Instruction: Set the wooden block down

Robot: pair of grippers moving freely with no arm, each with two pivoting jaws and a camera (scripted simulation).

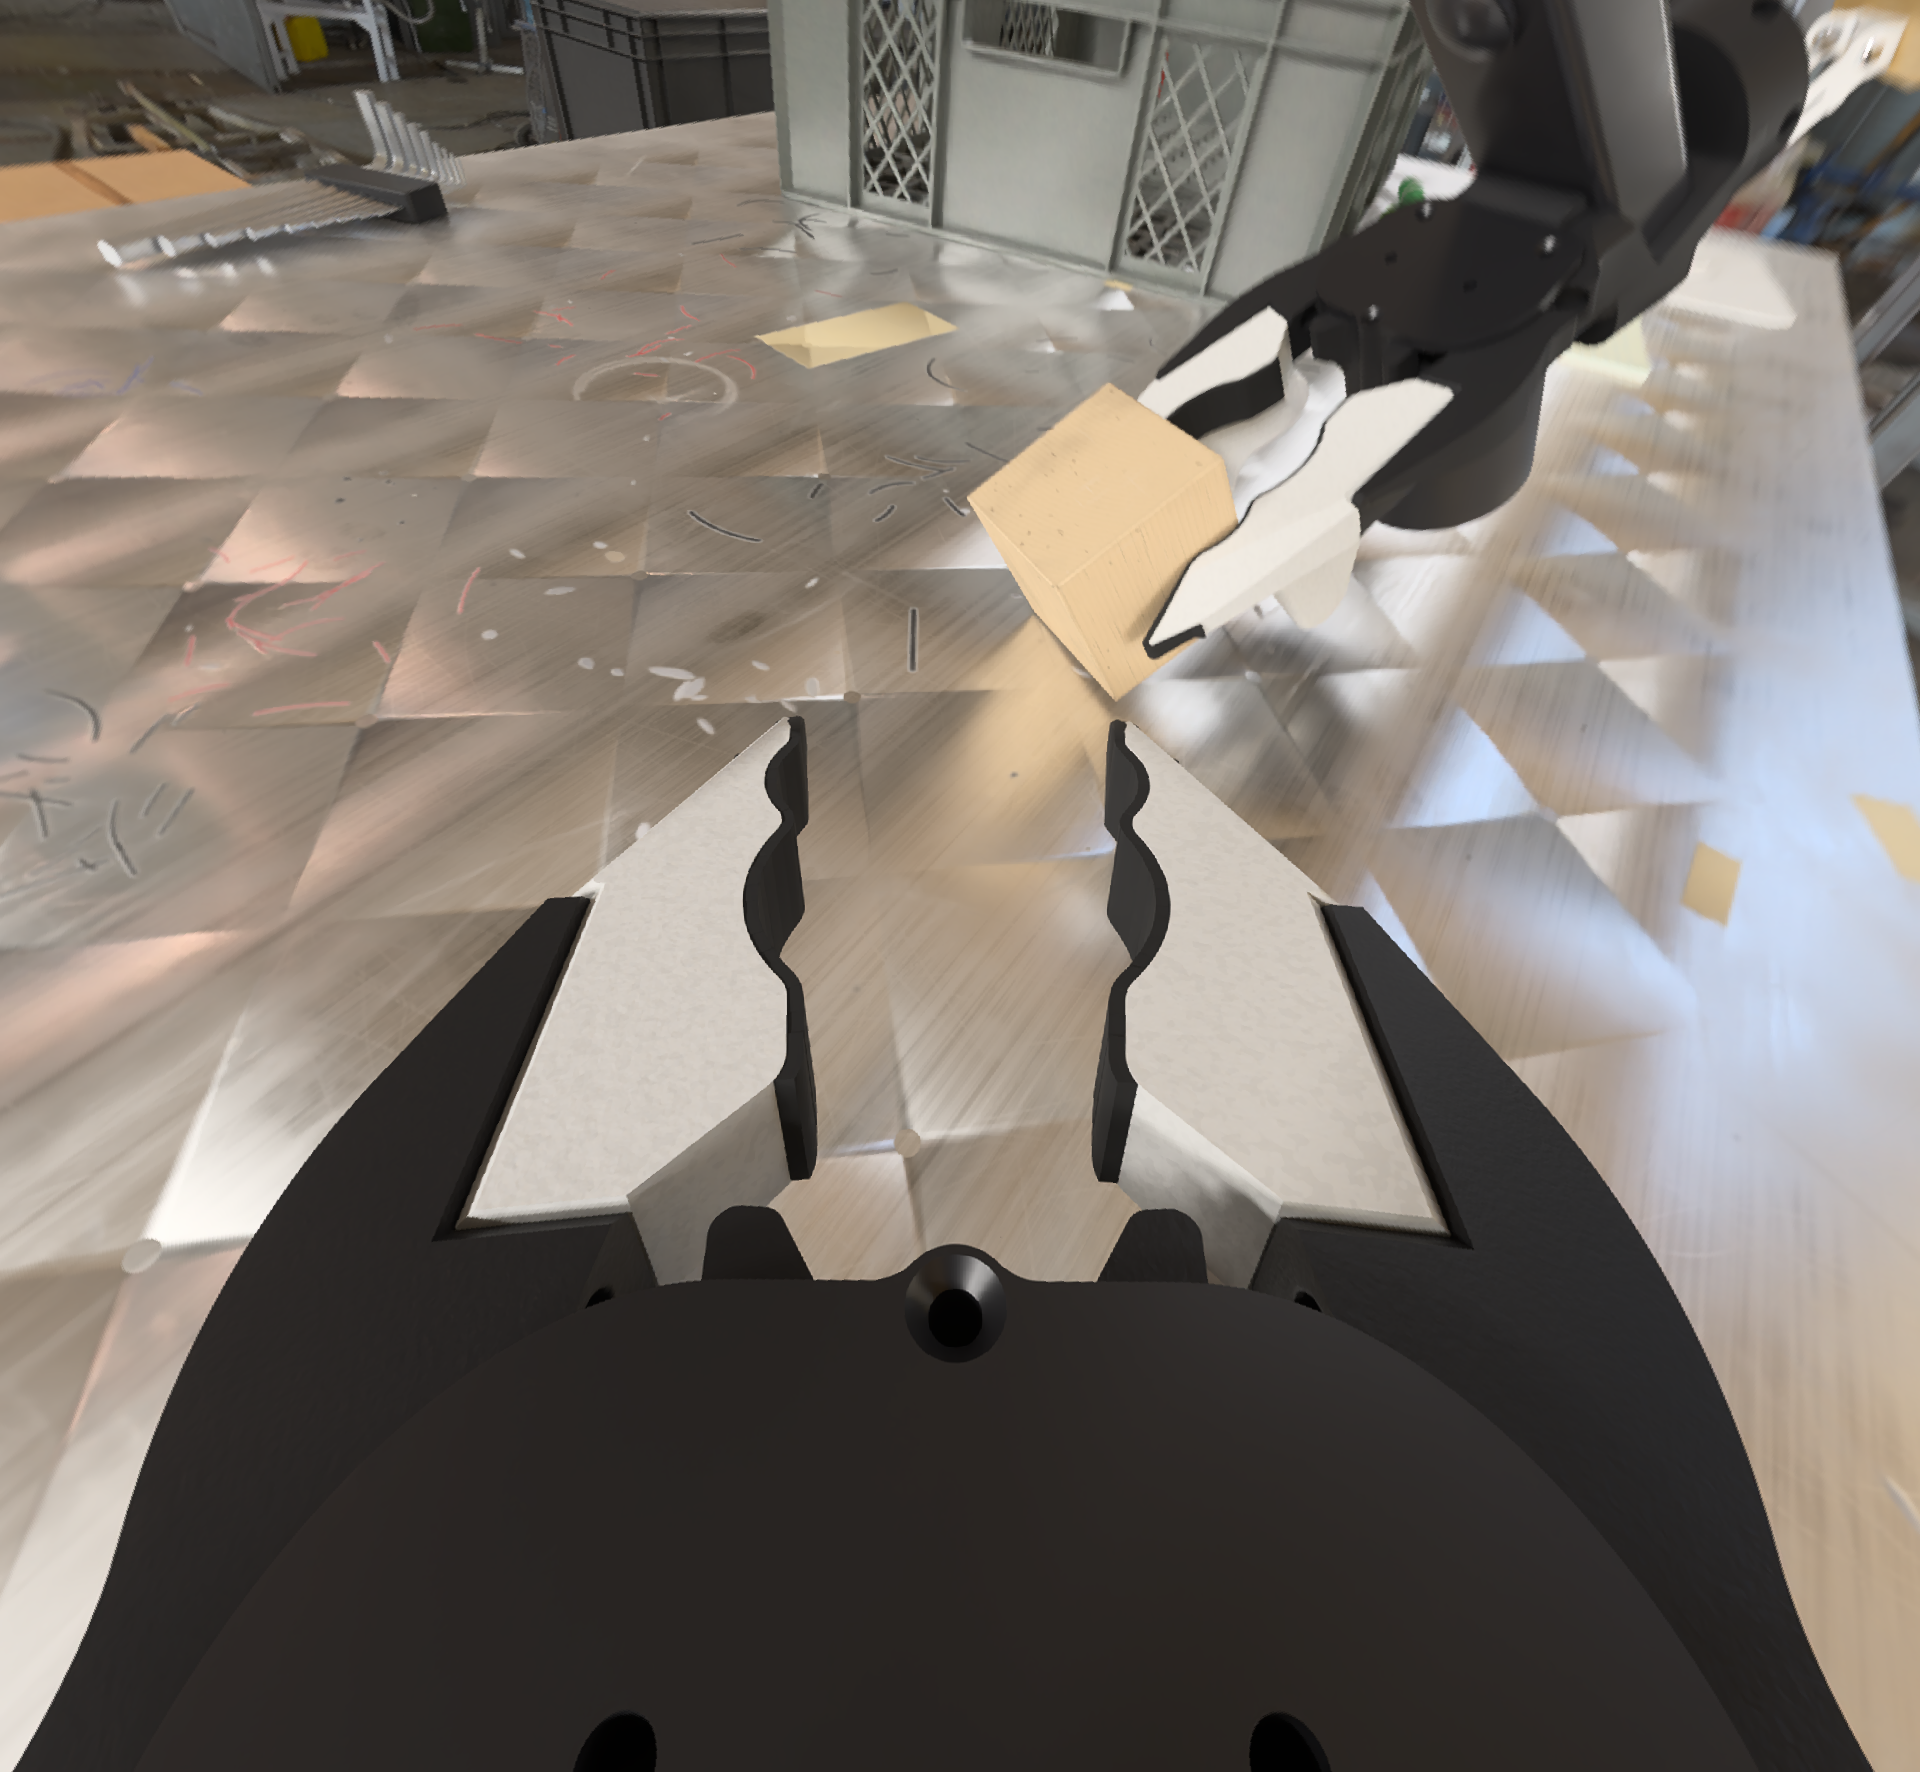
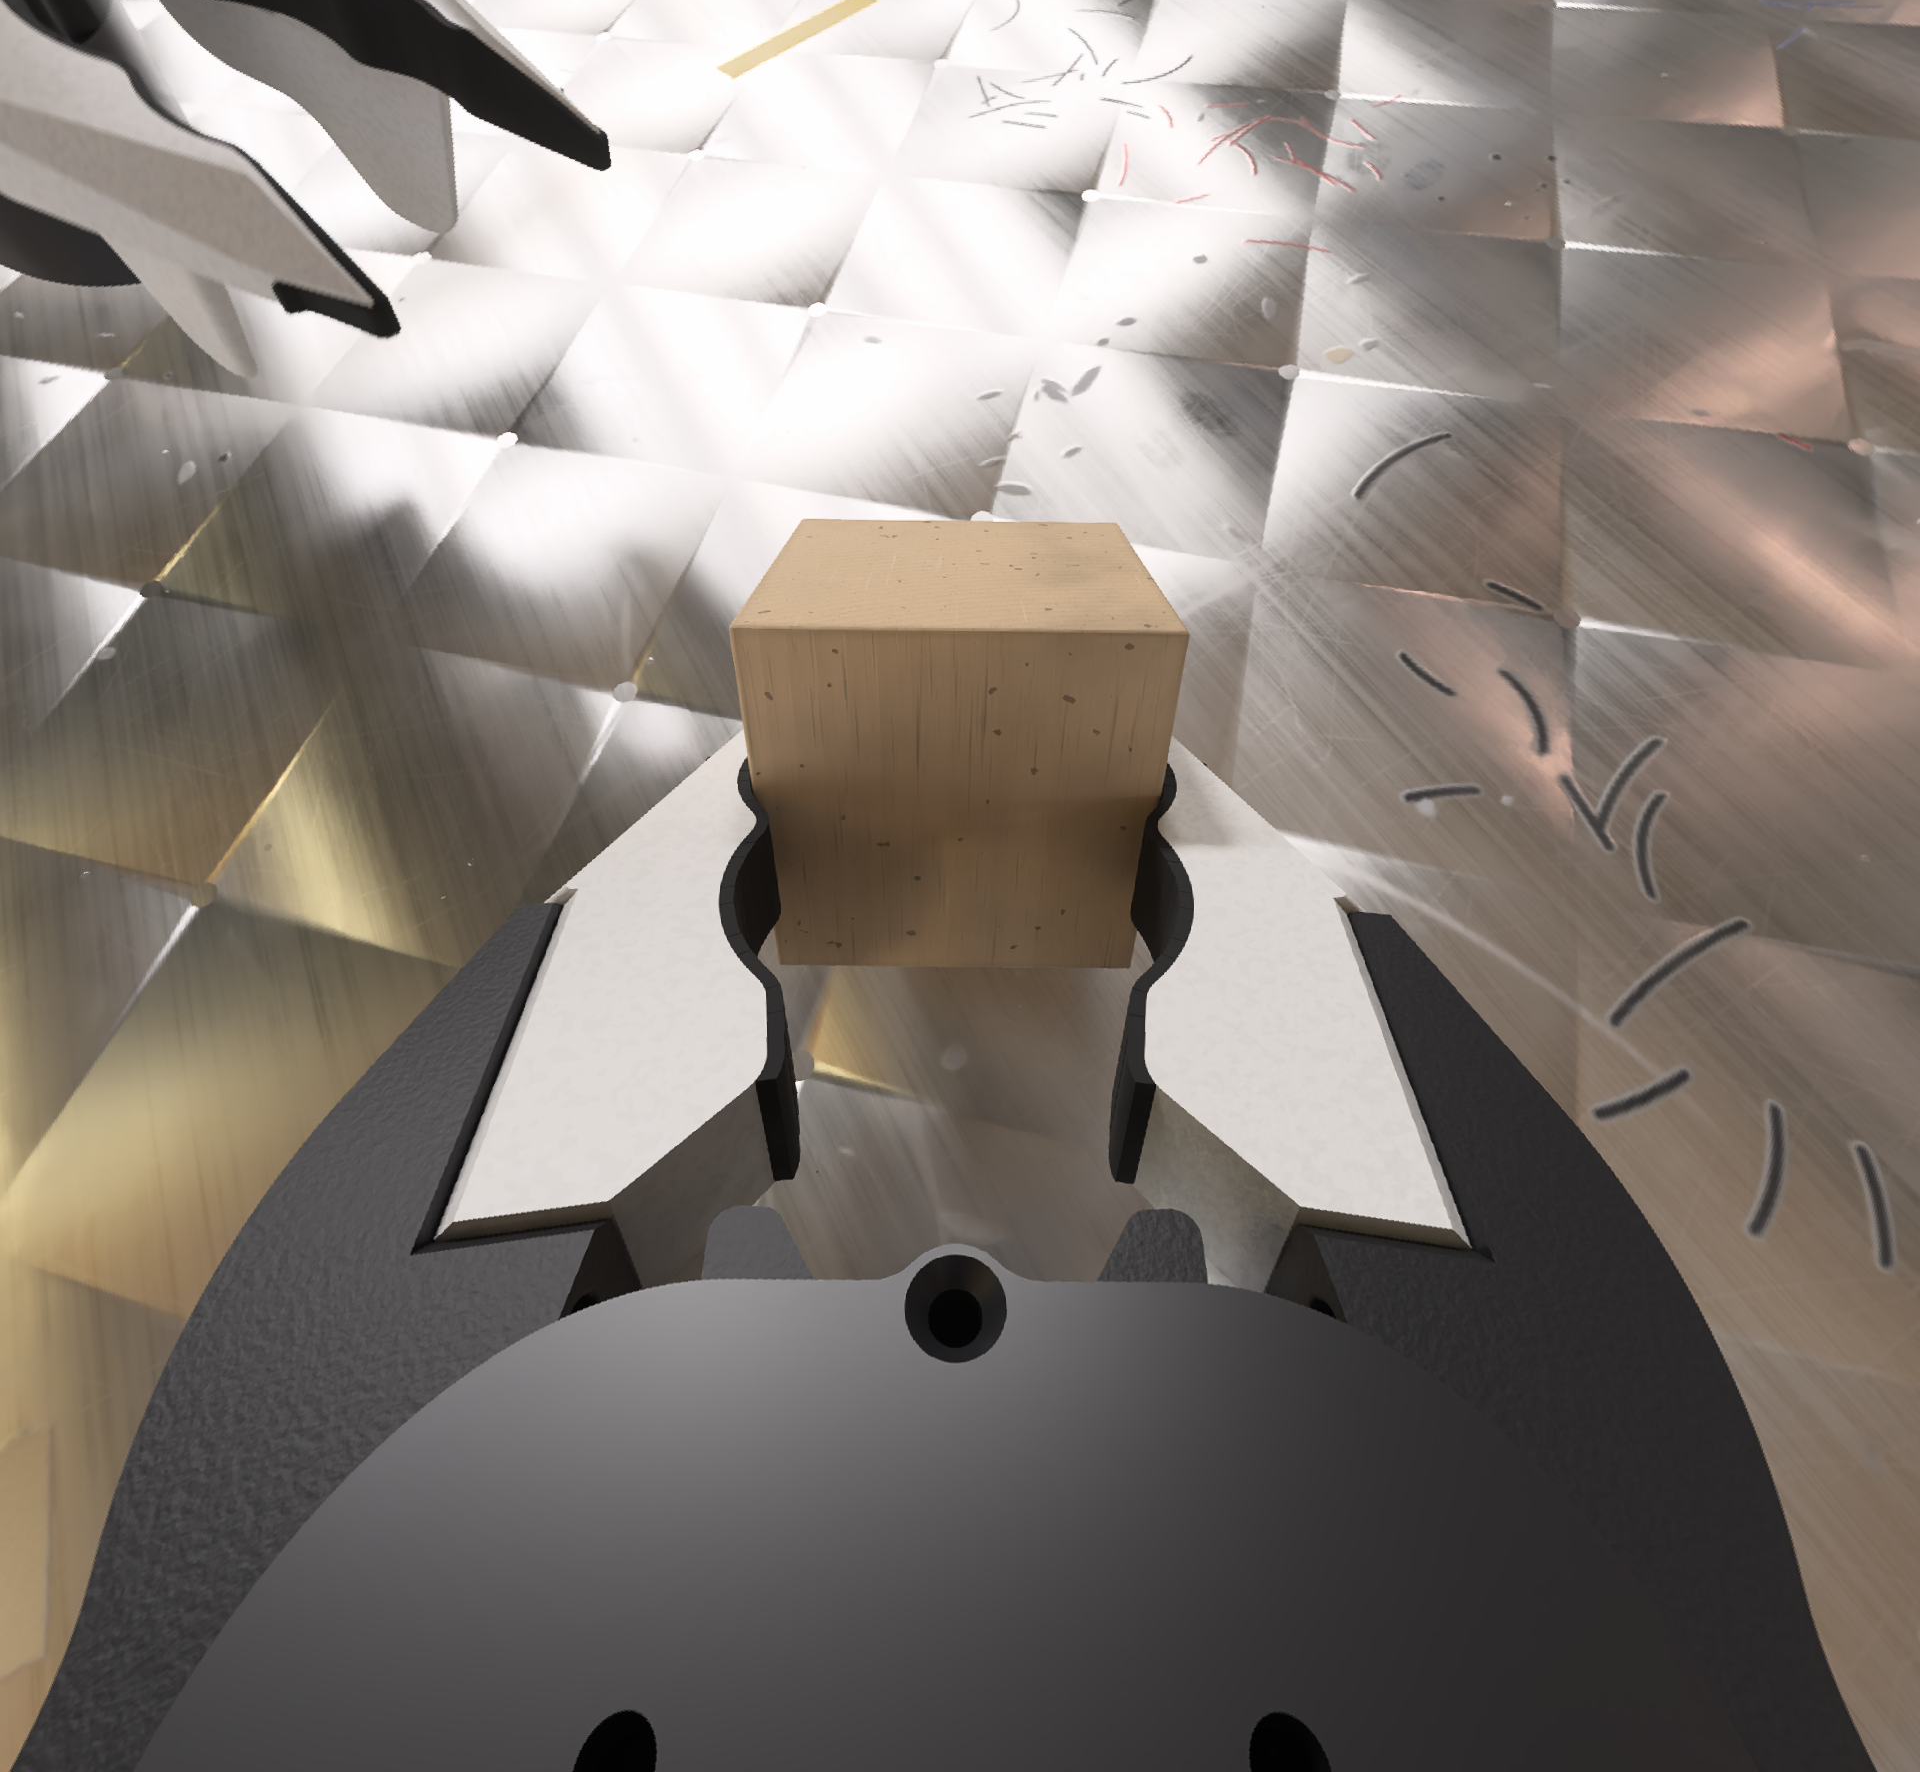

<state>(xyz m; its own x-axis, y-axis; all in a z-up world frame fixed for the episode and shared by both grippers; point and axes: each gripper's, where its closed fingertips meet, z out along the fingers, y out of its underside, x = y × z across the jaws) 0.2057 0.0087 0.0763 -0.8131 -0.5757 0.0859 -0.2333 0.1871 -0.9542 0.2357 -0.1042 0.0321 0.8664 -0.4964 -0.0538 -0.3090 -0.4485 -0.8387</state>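
Clearly the right tool (image 2: pixel 958 839) clamps the stiff, light-looking wooden block (image 2: pixel 956 766) by opposite faces (left tool (image 1: pixel 954 746) gapes empty) above the bench (image 2: pixel 1455 579).

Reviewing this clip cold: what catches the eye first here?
The wooden block, pinched between the right gripper fingertips and held tilted above the shiny metal table. Next, the left gripper, open and empty just short of the block, and the grey crate at the table's far edge.
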